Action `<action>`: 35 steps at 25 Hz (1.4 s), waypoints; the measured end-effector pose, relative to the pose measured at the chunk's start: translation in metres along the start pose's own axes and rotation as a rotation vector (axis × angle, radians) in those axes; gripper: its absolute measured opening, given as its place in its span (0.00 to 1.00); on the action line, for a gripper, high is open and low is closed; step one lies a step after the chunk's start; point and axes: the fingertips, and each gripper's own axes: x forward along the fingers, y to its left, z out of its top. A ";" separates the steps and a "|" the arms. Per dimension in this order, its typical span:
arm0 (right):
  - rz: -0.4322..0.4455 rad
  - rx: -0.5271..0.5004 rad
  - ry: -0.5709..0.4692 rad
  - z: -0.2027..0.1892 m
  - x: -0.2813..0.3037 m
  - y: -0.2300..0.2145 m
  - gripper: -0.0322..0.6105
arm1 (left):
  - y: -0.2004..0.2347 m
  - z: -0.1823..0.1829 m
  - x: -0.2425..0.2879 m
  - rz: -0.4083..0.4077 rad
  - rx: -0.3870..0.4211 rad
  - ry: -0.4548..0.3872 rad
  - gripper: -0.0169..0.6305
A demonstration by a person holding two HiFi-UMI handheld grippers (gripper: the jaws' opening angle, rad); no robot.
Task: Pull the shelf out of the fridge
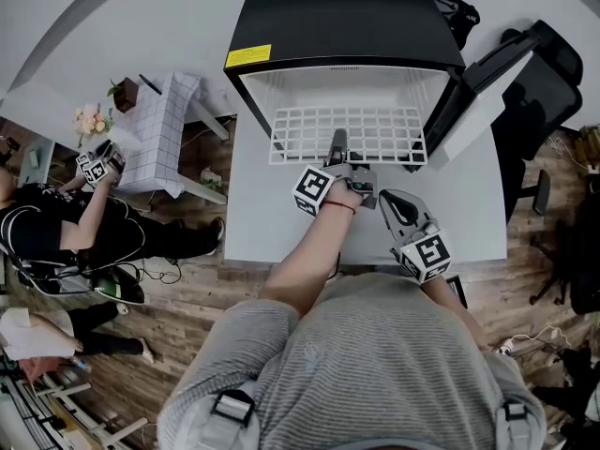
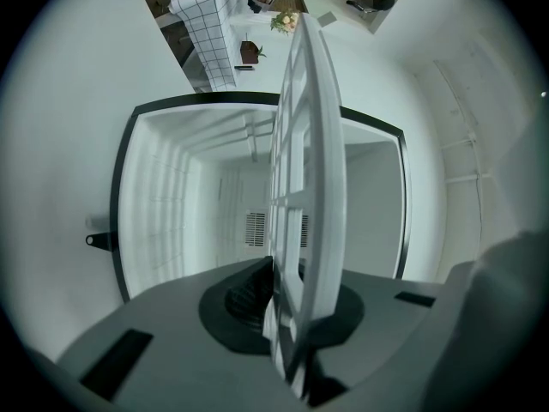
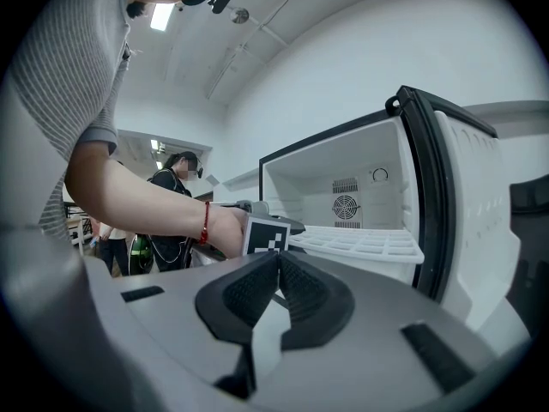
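A small black fridge (image 1: 337, 17) stands open on a white table (image 1: 262, 214). Its white grid shelf (image 1: 347, 134) juts partway out of the front. My left gripper (image 1: 337, 150) is shut on the middle of the shelf's front edge. In the left gripper view the shelf (image 2: 304, 187) runs edge-on between the pads (image 2: 249, 294), with the bare fridge interior (image 2: 197, 204) behind. My right gripper (image 1: 387, 200) hovers over the table just right of the left one, shut and empty. Its pads (image 3: 296, 286) meet at the tips, and the shelf (image 3: 360, 243) and the left gripper (image 3: 262, 226) lie beyond it.
The fridge door (image 1: 469, 97) hangs open at the right, next to a black office chair (image 1: 548, 73). Left of the table stands a small stand with a checked cloth (image 1: 164, 125), and another person (image 1: 75, 223) there holds a gripper. Cables lie on the wooden floor.
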 end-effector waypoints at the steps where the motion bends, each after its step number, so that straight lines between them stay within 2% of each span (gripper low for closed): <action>1: 0.000 -0.004 0.000 0.002 -0.001 0.001 0.07 | -0.003 -0.001 -0.001 -0.004 -0.010 -0.002 0.08; 10: 0.000 -0.007 -0.002 0.001 -0.010 0.005 0.07 | -0.002 -0.002 -0.011 0.001 0.010 -0.004 0.08; 14: -0.002 -0.011 -0.005 0.002 -0.014 0.011 0.07 | -0.010 -0.006 -0.018 0.007 -0.028 -0.008 0.08; 20: -0.007 -0.010 -0.007 0.003 -0.019 0.019 0.07 | -0.012 -0.008 -0.031 0.013 -0.036 -0.006 0.08; 24: -0.006 -0.015 -0.008 0.001 -0.025 0.028 0.07 | -0.007 -0.013 -0.055 0.011 -0.082 -0.005 0.08; 35: 0.007 -0.016 -0.041 0.006 -0.039 0.070 0.07 | -0.026 0.001 -0.097 -0.026 -0.038 -0.025 0.08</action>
